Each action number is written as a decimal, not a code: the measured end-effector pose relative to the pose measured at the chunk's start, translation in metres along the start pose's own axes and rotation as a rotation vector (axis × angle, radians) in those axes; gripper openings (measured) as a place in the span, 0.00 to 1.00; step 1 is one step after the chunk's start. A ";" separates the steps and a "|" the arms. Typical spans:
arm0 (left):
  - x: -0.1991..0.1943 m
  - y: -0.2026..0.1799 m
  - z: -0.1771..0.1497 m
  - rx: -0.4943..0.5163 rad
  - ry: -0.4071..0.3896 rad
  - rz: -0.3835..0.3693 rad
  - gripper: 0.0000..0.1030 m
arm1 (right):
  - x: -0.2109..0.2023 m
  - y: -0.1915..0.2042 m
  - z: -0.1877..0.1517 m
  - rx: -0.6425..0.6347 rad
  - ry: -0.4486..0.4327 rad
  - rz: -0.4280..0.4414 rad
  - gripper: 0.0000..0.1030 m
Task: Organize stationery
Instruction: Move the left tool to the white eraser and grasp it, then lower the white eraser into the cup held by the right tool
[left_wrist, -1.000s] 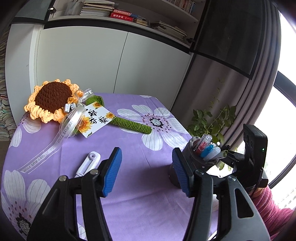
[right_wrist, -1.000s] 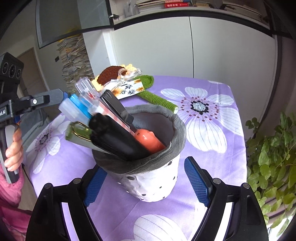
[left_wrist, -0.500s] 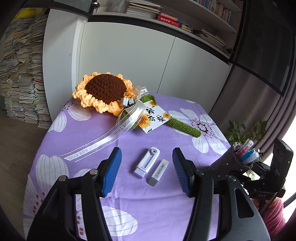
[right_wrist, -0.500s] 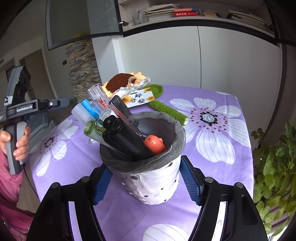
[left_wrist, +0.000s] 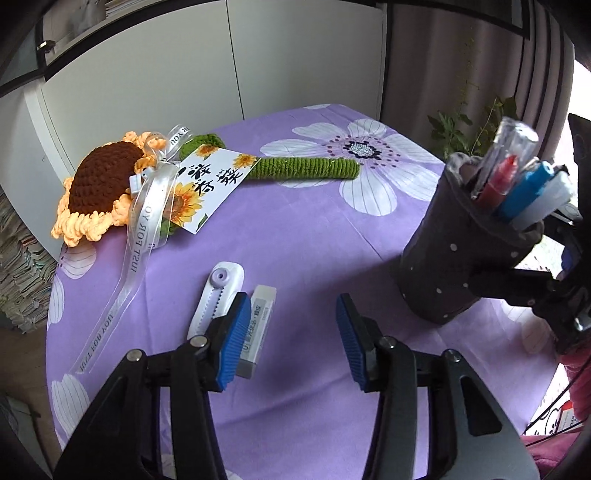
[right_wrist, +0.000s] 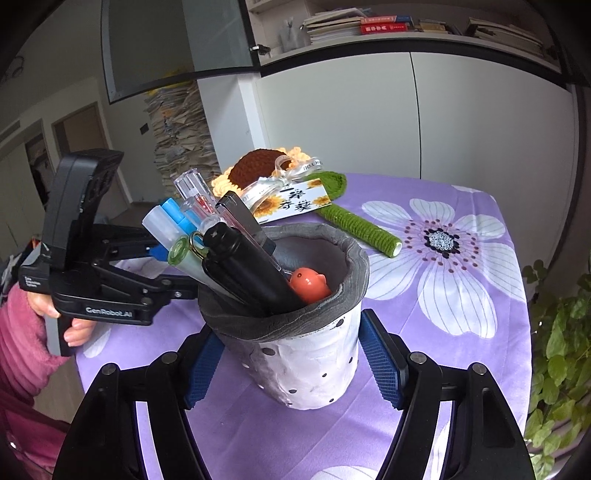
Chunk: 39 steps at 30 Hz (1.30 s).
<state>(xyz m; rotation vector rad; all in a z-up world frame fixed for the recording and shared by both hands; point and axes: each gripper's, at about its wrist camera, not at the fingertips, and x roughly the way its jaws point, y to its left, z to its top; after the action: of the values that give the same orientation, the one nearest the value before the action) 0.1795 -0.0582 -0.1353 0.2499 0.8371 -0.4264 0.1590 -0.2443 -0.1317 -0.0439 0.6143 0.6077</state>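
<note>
A purple flower-print tablecloth (left_wrist: 295, 236) carries a crocheted sunflower (left_wrist: 99, 188), a white correction tape (left_wrist: 216, 299) and, just beside it, a white eraser (left_wrist: 258, 325). The right gripper (right_wrist: 291, 365) is clamped on the dotted pen holder (right_wrist: 306, 354), steadying it. The left gripper (left_wrist: 291, 339) has just been narrowing its jaws, which hold nothing; its left pad overlaps the eraser. Shifting left to straddle the eraser's narrow sides before closing would likely grip cleanly.

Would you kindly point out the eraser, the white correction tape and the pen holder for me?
eraser (left_wrist: 263, 306): left wrist view, on its white upper end.
white correction tape (left_wrist: 221, 286): left wrist view, on its rounded top.
pen holder (right_wrist: 314, 365): right wrist view, on its white dotted wall.
</note>
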 end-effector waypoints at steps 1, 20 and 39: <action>0.004 0.002 0.001 -0.002 0.011 0.000 0.39 | 0.000 0.000 0.000 -0.003 0.000 -0.002 0.71; 0.033 0.018 0.008 -0.009 0.116 0.042 0.14 | -0.002 -0.005 0.000 0.020 -0.006 0.005 0.71; -0.067 -0.006 0.032 -0.047 -0.140 -0.037 0.13 | -0.002 -0.004 -0.001 0.019 -0.005 0.004 0.71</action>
<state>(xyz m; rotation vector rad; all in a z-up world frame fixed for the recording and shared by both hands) 0.1581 -0.0577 -0.0644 0.1593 0.7144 -0.4526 0.1595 -0.2488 -0.1319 -0.0230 0.6155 0.6052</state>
